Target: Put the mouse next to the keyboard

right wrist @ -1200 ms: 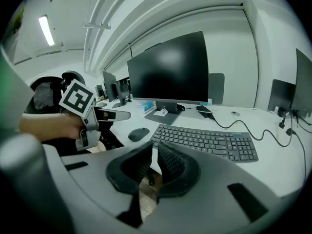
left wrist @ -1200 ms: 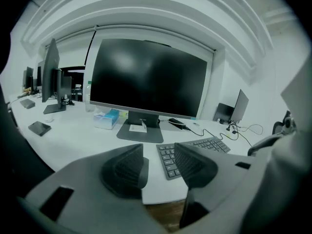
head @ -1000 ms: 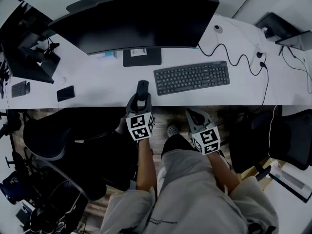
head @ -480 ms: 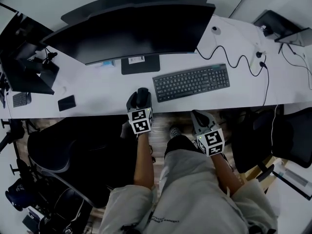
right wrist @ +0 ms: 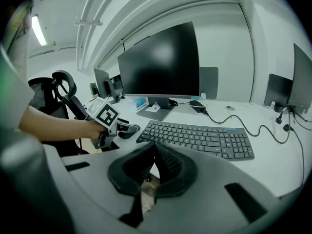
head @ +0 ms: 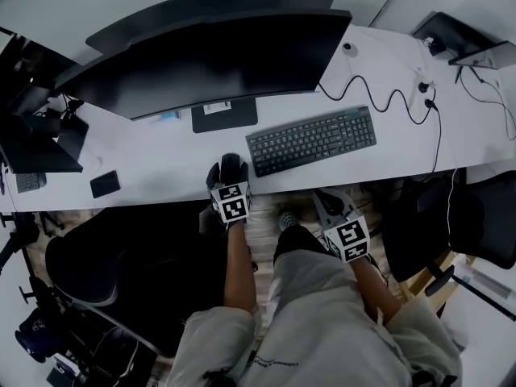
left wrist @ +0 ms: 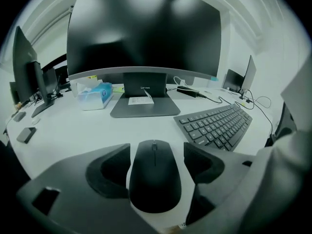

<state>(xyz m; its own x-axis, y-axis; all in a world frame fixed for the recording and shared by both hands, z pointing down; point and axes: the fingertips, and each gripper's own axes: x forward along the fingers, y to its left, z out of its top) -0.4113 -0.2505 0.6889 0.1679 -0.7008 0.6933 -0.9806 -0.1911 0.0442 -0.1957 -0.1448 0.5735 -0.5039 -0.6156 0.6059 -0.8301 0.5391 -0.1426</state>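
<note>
The mouse [left wrist: 154, 179] lies between the jaws of the left gripper [left wrist: 156, 149], its rear end lost under the gripper's body. I can't tell whether the pads [left wrist: 109, 172] touch its sides. Ahead and right of the jaws, the near edge of the keyboard [left wrist: 214, 126] slips behind that same body. Straight ahead, the label [left wrist: 140, 100] on the monitor stand [left wrist: 141, 110] is too small to read.

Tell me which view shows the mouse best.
The left gripper view: the mouse fills the middle, between the jaws of the left gripper. The head view shows it small; the right gripper view shows only a sliver.
</note>
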